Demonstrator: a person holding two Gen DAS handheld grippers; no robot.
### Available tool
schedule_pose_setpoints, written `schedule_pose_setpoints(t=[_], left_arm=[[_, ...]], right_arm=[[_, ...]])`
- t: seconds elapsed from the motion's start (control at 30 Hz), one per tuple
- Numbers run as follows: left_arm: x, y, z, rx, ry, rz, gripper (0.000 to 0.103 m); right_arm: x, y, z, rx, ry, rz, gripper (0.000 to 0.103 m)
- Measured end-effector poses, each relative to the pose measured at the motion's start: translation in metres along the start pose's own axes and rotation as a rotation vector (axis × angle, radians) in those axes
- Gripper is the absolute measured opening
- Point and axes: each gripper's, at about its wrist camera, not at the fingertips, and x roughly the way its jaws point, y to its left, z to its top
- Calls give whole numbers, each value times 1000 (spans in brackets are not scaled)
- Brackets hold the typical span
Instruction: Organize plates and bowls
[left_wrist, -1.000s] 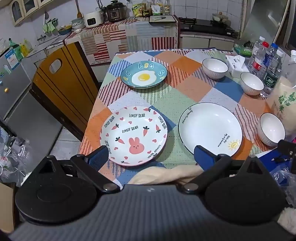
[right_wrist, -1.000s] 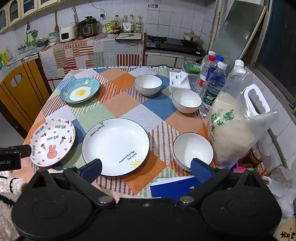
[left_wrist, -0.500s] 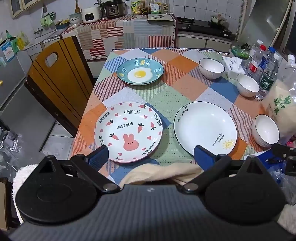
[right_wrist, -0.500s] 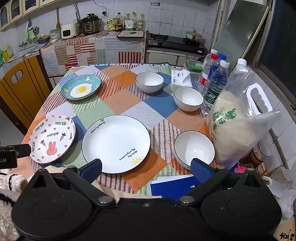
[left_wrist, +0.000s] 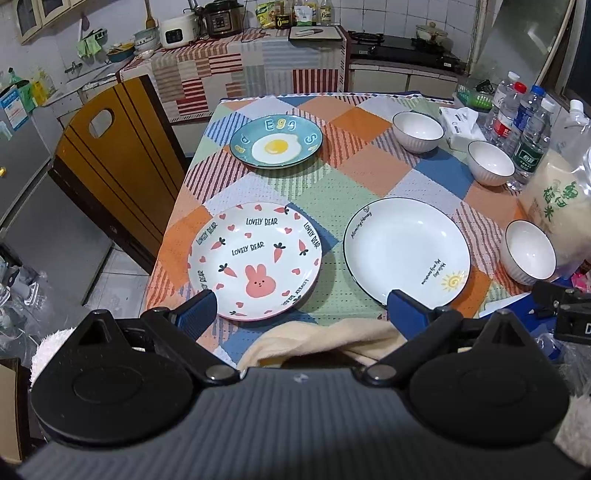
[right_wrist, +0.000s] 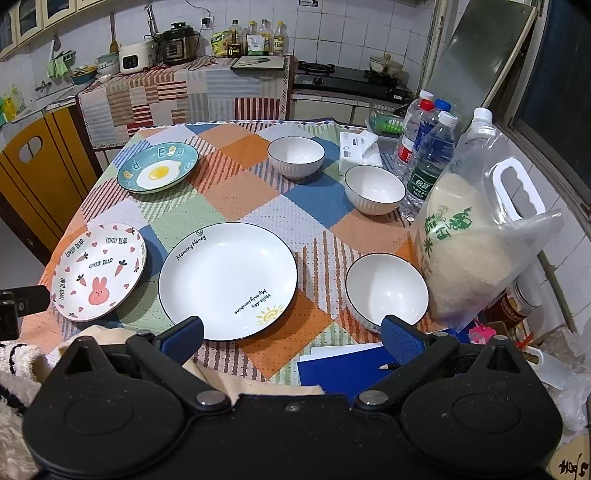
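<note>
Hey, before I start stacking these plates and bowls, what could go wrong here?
The nearest white bowl sits right beside the rice bag; reaching for it with the right gripper may nudge the bag. The bunny plate lies near the table's left edge, so a push from the left gripper might slide it off. The middle bowl is close to the water bottles, which could tip.

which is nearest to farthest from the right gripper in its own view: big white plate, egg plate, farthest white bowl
1. big white plate, just ahead of the open right gripper, slightly left
2. farthest white bowl, mid-table, straight ahead
3. egg plate, far left; close to the bowl's distance
</note>
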Motion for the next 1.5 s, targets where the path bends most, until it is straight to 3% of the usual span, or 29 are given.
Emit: schedule_pose_setpoints(t=[0.43, 1.5], left_arm=[[2, -1, 4, 0, 16, 53, 100], [2, -8, 0, 34, 24, 44, 97]], right_arm=[[5, -7, -1, 30, -4, -5, 103], [8, -7, -2, 23, -4, -4, 103]])
